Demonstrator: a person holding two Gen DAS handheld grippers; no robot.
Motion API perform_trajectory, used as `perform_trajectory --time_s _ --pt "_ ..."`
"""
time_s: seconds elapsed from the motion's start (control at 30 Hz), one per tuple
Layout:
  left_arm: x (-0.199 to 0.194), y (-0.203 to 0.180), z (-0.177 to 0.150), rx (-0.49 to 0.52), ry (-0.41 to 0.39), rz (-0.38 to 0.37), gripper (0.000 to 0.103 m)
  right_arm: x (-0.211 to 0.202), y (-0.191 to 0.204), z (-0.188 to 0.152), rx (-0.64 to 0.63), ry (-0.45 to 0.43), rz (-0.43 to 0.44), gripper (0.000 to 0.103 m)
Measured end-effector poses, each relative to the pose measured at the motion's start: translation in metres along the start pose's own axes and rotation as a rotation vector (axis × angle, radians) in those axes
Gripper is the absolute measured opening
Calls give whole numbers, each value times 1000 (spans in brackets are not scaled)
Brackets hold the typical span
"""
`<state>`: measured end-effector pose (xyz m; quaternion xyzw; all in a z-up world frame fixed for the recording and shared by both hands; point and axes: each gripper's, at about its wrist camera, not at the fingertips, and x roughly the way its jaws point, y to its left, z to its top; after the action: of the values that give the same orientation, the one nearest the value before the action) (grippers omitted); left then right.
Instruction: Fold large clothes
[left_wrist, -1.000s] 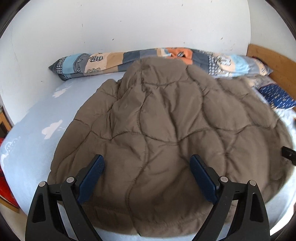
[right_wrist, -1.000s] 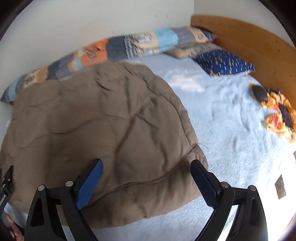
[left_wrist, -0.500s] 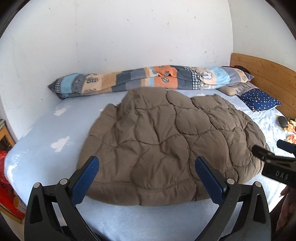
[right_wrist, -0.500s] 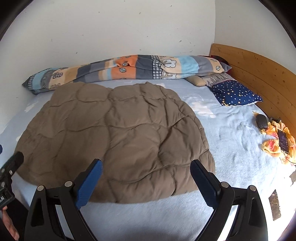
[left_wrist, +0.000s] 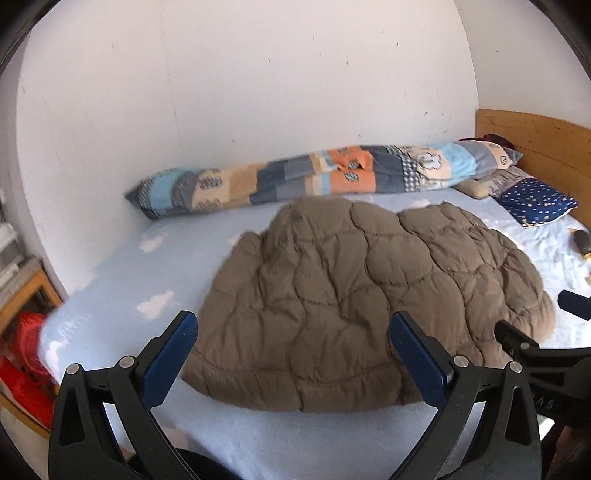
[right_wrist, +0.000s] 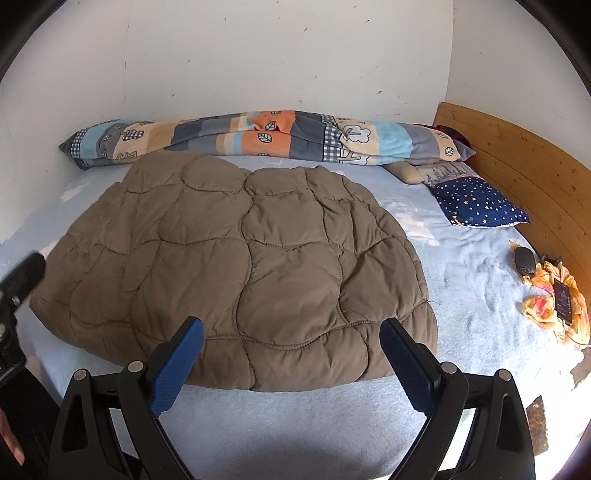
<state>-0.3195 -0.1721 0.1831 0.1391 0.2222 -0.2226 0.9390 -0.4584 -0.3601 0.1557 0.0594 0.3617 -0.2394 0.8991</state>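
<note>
The left hand-held gripper (left_wrist: 293, 363) has two matte black arms shaped like open triangular frames, each with two round silver rivets near its upper end. Its fingers (left_wrist: 170, 363) carry ribbed dark blue pads on their inner faces. The right hand-held gripper (right_wrist: 291, 365) is built the same: black cut-out frames, silver rivets, textured blue pads. Seen from the left camera, its black body bears pale, partly legible lettering

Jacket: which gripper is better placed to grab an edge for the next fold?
Marginally the right gripper: its open jaws frame the jacket hem at the near right corner. The left gripper, also open, hangs over the hem further from a corner.
</note>
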Motion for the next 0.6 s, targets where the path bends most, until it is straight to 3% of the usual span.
perform_trajectory --time_s 0.1,0.27,0.6 --pt "2 -7 -2 28 -4 9 103 5 2 -2 -5 10 5 98" --pt "26 -13 -4 66 100 -5 103 13 2 -2 -16 20 -7 98" --pt "43 -5 -8 27 158 -10 103 1 11 4 -60 -85 -25 98"
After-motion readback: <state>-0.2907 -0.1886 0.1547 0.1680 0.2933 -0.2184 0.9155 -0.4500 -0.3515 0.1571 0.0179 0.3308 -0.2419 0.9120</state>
